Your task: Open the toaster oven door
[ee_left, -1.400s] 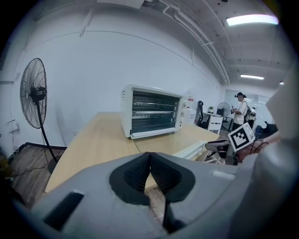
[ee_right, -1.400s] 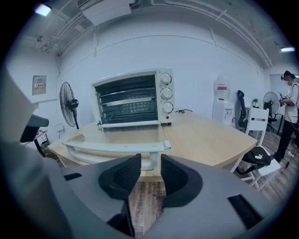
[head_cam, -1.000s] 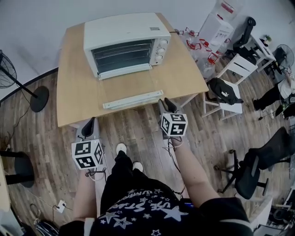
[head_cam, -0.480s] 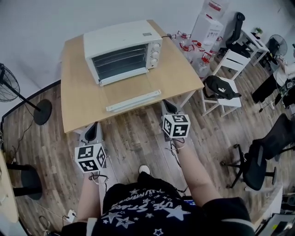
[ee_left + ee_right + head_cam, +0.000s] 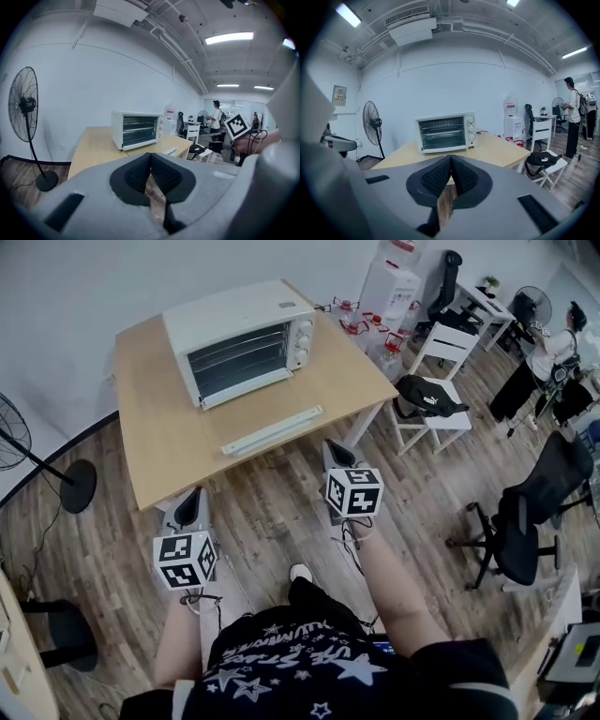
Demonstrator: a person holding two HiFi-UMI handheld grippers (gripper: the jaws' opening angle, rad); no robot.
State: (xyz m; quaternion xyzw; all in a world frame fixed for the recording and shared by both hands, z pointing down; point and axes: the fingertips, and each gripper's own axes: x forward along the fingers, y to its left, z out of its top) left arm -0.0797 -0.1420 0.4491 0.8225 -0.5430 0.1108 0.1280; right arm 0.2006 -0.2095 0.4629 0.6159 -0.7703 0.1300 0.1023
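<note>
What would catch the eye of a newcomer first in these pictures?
The white toaster oven, closed, stands at the far side of a wooden table. Before the table, the left gripper and right gripper point toward it, both shut and empty; the right one's jaws have just closed.

Person: dark top [image 5: 305, 667] printed with white stars and white lettering; black trousers [image 5: 314, 594]; one white shoe [image 5: 300, 572]. Left tongs [image 5: 190, 499] and right tongs [image 5: 335, 454]: pale grey moulded shells, each carrying a white cube printed with black square markers, left cube [image 5: 183, 559], right cube [image 5: 354, 491]. Thin dark cables [image 5: 349, 538] loop beneath each cube. Pads [image 5: 138, 174] black, finely ribbed, wedge-shaped; same on the right [image 5: 437, 178], whose jaws have just closed together, nothing between them. Rectangular dark slots sit in the shells.
</note>
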